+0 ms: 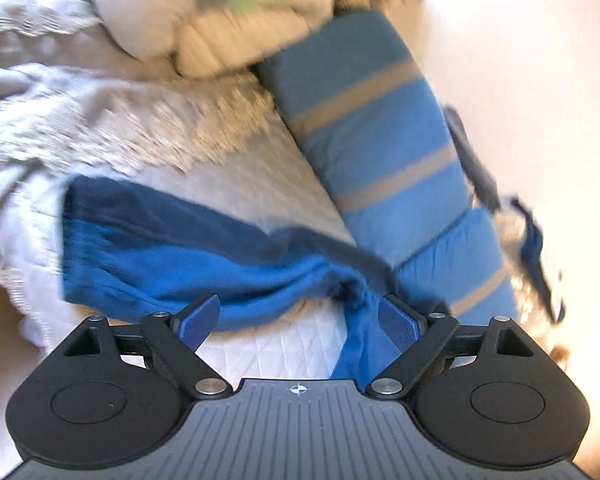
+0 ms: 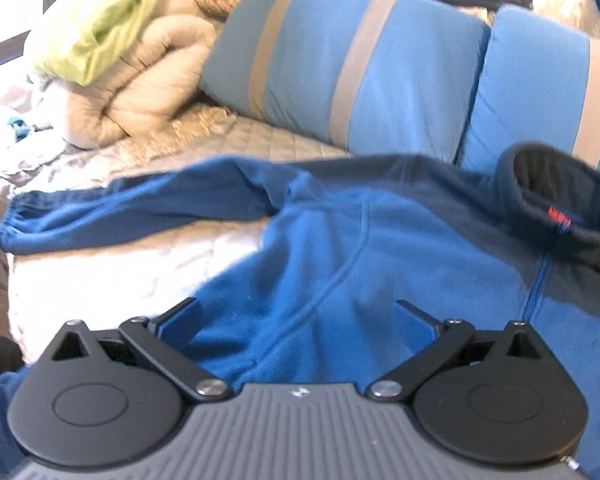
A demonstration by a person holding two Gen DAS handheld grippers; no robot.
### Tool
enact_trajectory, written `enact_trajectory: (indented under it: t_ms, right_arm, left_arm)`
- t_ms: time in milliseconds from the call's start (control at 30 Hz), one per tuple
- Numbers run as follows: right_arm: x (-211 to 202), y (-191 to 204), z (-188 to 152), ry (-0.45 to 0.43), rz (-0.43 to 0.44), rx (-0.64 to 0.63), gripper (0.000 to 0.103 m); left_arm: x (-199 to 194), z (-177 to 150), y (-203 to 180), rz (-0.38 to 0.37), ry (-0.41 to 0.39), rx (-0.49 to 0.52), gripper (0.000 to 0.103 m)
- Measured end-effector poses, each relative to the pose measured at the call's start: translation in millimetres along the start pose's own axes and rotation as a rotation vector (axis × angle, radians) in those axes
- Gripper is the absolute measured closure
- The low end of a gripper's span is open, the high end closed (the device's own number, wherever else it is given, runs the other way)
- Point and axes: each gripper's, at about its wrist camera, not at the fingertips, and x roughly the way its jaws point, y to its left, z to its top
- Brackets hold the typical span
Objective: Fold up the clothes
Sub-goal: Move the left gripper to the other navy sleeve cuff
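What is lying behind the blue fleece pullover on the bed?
Behind the blue fleece pullover two blue pillows with tan stripes lean side by side. A beige comforter is bunched beside them. What stands behind the pillows is covered.

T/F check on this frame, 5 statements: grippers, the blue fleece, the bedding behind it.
1. Both grippers are open. True: the left gripper and the right gripper each have their jaws spread, gripping nothing.
2. The blue fleece pullover is already folded into a neat square. False: it lies spread out, with one sleeve stretched to the side.
3. Its collar is dark inside with a small red tag. True.
4. The pillows behind it are plain white. False: the pillows are blue with tan stripes.
5. A light green cloth sits on the bunched beige comforter. True.
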Motion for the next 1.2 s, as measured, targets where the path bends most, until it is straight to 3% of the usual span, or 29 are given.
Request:
enact_trajectory:
  t_ms: [133,300,367,433,633,800,900,1000,1100,1200]
  right_arm:
    - [-23,2,21,-0.009,0.011,-0.023,0.0]
    - [-62,1,46,-0.044,0.031,-0.039,0.0]
    - [-86,-3,57,-0.081,0.039,-0.014,0.0]
    - [-110,-7,70,-0.12,0.042,0.014,0.0]
    - [-190,-18,96,-0.226,-0.033,0.0,0.0]
    - [-249,-21,98,-0.259,-0.062,0.008,0.0]
    - [-281,-29,102,-0.264,-0.042,0.071,0.0]
    - [-311,-33,111,-0.276,-0.035,0.109,0.0]
    - [-337,-29,123,-0.297,-0.067,0.068,0.0]
    - [-358,-27,141,-0.31,-0.042,0.084,0.0]
  left_arm:
    - [-41,29,-7,-0.09,-0.05,-0.042,0.016]
    - [-75,53,-29,-0.327,-0.076,-0.169,0.016]
    - [-80,54,-48,-0.413,-0.073,-0.165,0.01]
    - [-80,52,-73,-0.44,-0.046,-0.118,0.008]
    - [-53,26,-144,-0.225,0.019,0.161,0.008]
    - [-36,-10,-176,-0.184,0.092,0.313,0.008]
    - [-45,-21,-185,-0.172,0.083,0.373,0.008]
    - [-68,-29,-197,-0.134,-0.005,0.483,0.008]
    - [-90,-38,-207,0.007,-0.132,0.672,0.008]
    - [-112,-37,-208,0.071,-0.185,0.745,0.008]
